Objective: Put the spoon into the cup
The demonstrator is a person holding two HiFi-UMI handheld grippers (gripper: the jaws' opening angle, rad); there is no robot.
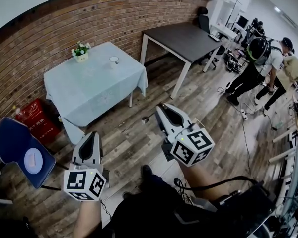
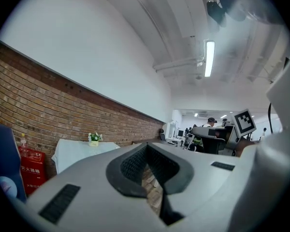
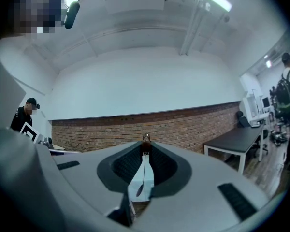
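The right gripper (image 3: pixel 146 143) has its fingers drawn in narrow on the spoon (image 3: pixel 143 170), pinching it just below its brown handle end. The spoon hangs with its long axis close to upright, bowl at the bottom.

The cup (image 1: pixel 113 60) stands on the cloth-covered tabletop (image 1: pixel 92 86) by the brick wall, near the far edge and a little way from a small potted plant (image 1: pixel 80 51). From the right gripper's fingertips, the cup lies ahead and to the left in the head view, well apart across the wooden floor (the person is not yet at the tabletop).

The left gripper (image 1: pixel 91 134) has its fingers together on nothing, and I judge it has no part in the carry. The spoon likely needs to arrive above the cup's mouth, still upright.
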